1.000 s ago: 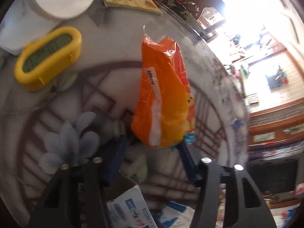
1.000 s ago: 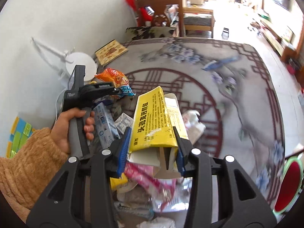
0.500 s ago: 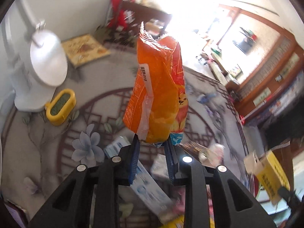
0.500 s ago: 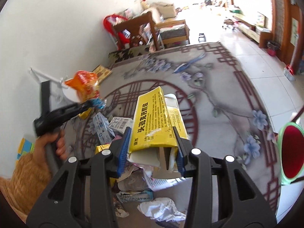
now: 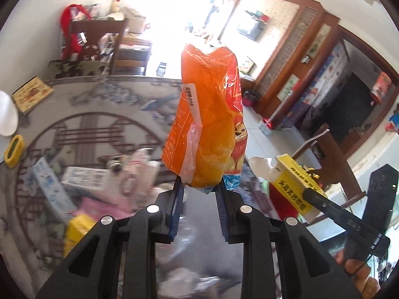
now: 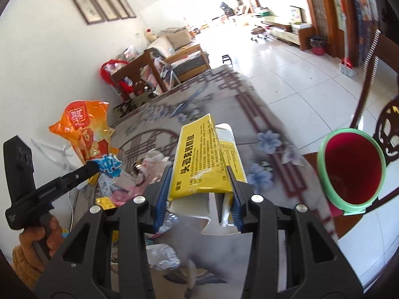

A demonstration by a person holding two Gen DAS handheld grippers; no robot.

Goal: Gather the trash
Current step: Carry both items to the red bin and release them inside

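Left wrist view: left tool (image 5: 199,191) pinches the bottom end of an orange snack bag (image 5: 207,129), blue pads tight on it, bag standing upright above the fingers and lifted clear of the surface (image 5: 99,114). Below and left, a litter pile (image 5: 82,182) lies on the patterned cloth: white boxes, pink wrapper, yellow packet, blurred. Yellow oval case (image 5: 14,150) near the left edge, a book (image 5: 32,94) further back. At right, the right tool (image 5: 305,194) holds a yellow carton (image 5: 294,184), a hand (image 5: 359,271) on its grip

Right wrist view: right tool (image 6: 199,189) is clamped on the yellow carton (image 6: 207,159), pads pressing both sides, torn white flaps hanging at its near end, carton raised above the surface (image 6: 249,114). To the left, the left tool (image 6: 96,168) grips the orange snack bag (image 6: 84,129) by its blue corner, a hand (image 6: 37,236) in a mustard sleeve (image 6: 22,266) holding the handle. Remaining trash (image 6: 139,174) sits on the surface between the two tools, crumpled white paper (image 6: 162,256) nearer the camera. Red bin with green rim (image 6: 351,169) stands off the surface edge at right, beside a dark chair (image 6: 389,129)
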